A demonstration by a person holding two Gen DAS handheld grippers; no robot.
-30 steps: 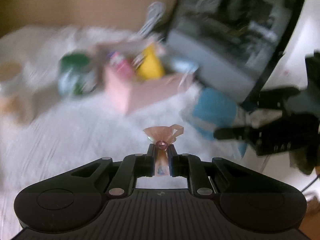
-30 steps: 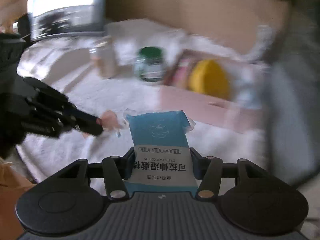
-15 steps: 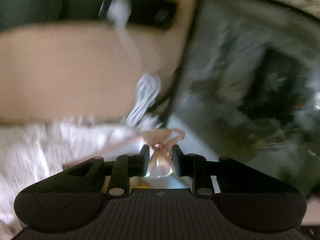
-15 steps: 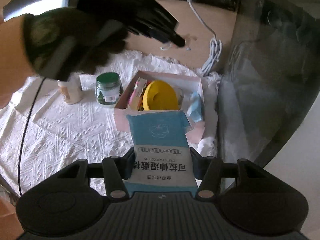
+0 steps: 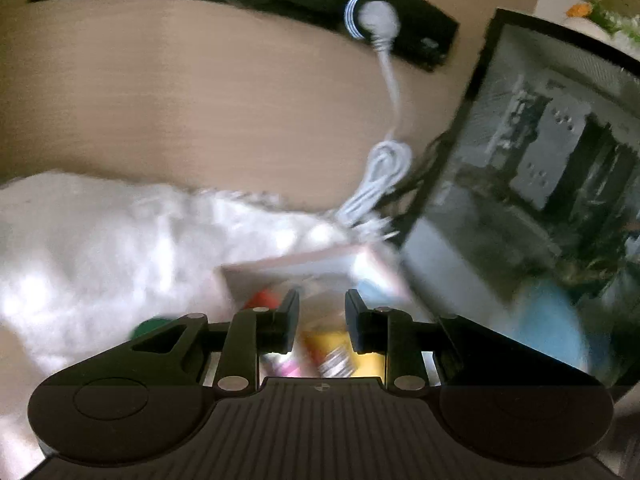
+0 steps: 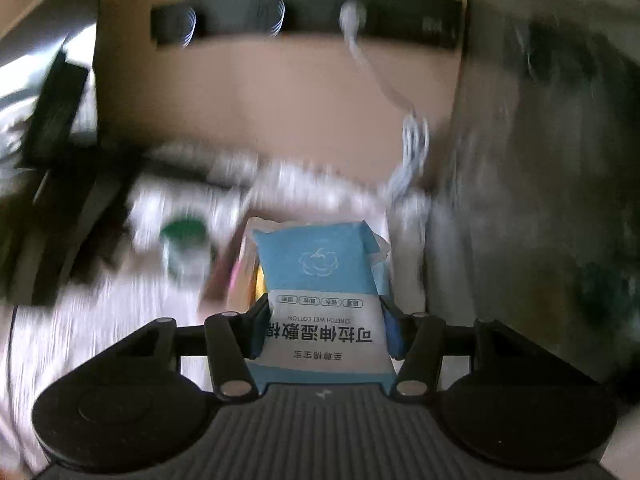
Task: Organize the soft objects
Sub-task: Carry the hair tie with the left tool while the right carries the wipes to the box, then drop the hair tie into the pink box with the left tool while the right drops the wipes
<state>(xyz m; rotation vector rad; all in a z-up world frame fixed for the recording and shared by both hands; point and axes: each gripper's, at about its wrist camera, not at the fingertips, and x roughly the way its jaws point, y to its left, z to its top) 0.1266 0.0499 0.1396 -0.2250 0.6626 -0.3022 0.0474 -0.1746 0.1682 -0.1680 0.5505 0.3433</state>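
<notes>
My left gripper [image 5: 322,312] is open and empty, hovering over the pink box [image 5: 304,260], which holds a yellow item [image 5: 340,354] and other blurred things. My right gripper [image 6: 324,320] is shut on a blue and white packet of stretch wet cotton [image 6: 320,280] and holds it above the near side of the pink box [image 6: 240,256]. The small pink pouch the left gripper held earlier is not clearly visible now.
A white textured cloth [image 5: 100,248] covers the table. A green-lidded jar [image 6: 186,248] stands left of the box. A dark glass panel [image 5: 540,200] stands at the right. A white cable [image 5: 380,184] hangs from a black power strip [image 5: 400,36] on the wall.
My left gripper has opened and the pink pouch has left its fingers, over the pink box. My right gripper has moved forward toward the box with the packet still held.
</notes>
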